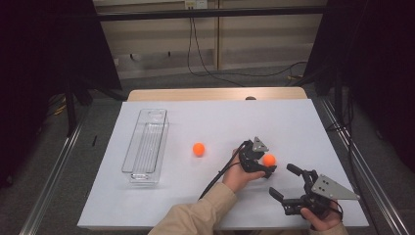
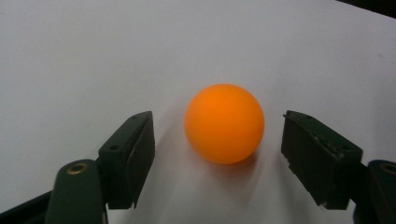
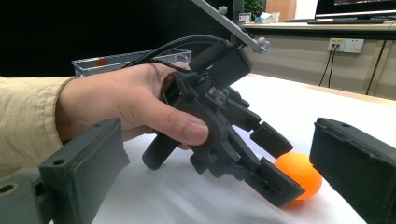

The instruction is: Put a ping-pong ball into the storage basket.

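An orange ball (image 1: 269, 159) rests on the white sheet at the front right, between the jaws of my left gripper (image 1: 268, 161). In the left gripper view the ball (image 2: 224, 123) sits between the two black pads with a gap on each side, so the left gripper (image 2: 218, 120) is open and not touching it. My right gripper (image 1: 283, 181) stands open near the front edge, just right of the left hand, with nothing in it. Past the right gripper's (image 3: 219, 129) own jaws I see the left gripper (image 3: 285, 164) tilted down over the ball (image 3: 301, 175). A second orange ball (image 1: 198, 149) lies loose at mid-table.
A clear plastic bin (image 1: 146, 147) stands lengthwise at the left of the white sheet (image 1: 220, 117). Its rim (image 3: 116, 60) also shows behind the left hand in the right gripper view. The table's front edge is close under both hands.
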`<state>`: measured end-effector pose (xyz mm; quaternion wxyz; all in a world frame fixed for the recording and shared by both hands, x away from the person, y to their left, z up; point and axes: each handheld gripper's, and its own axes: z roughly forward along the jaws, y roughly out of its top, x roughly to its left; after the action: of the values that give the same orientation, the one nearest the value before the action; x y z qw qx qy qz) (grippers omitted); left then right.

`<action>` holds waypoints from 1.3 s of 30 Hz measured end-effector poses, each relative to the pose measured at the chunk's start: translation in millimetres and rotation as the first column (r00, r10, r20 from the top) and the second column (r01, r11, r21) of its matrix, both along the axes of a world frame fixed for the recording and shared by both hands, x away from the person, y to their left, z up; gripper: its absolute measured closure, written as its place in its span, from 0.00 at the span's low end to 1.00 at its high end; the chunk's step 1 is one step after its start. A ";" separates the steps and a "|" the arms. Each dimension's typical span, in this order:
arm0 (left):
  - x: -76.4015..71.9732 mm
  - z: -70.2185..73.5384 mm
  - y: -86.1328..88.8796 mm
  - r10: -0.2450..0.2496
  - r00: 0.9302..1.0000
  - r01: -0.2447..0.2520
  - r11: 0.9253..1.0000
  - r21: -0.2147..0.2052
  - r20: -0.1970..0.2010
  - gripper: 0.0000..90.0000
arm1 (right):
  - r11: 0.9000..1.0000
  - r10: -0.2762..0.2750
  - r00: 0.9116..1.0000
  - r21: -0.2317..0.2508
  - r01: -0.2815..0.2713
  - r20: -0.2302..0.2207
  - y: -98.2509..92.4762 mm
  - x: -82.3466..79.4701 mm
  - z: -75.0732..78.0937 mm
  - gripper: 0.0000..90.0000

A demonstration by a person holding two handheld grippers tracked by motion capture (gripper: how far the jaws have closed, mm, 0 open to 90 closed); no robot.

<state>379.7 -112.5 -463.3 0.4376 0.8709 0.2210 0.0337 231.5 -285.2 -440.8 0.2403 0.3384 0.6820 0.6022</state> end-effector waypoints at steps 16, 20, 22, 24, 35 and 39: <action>3.6 -2.1 -10.5 -0.010 1.000 0.009 0.999 0.049 0.005 0.46 | 1.000 0.001 1.000 -0.001 -0.001 0.001 -0.4 0.2 -0.1 0.03; 3.9 -1.7 -10.9 -0.021 1.000 0.021 0.999 0.043 -0.003 0.55 | 1.000 0.000 1.000 -0.001 0.000 0.003 -0.4 0.3 -0.1 0.03; 3.6 -1.4 -11.0 -0.023 1.000 0.023 0.999 0.044 -0.001 0.56 | 1.000 0.001 1.000 -0.001 -0.001 0.003 -0.4 0.3 -0.1 0.03; 3.3 -0.7 -10.4 -0.025 1.000 0.026 0.999 0.042 -0.007 0.56 | 1.000 0.001 1.000 -0.001 -0.001 0.003 -0.4 0.3 -0.1 0.03; 1.8 9.3 -2.9 -0.035 0.999 0.035 0.999 0.029 -0.025 0.57 | 1.000 0.000 1.000 -0.003 0.000 0.004 -0.7 0.5 -0.1 0.03; 1.2 12.4 -0.4 -0.044 0.999 0.045 0.999 0.030 -0.028 0.57 | 1.000 0.000 1.000 -0.004 0.000 0.004 -0.6 0.3 0.0 0.03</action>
<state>380.8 -113.0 -450.9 0.4219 0.8825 0.2072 0.0154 231.9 -285.8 -440.8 0.2424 0.3367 0.6827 0.6014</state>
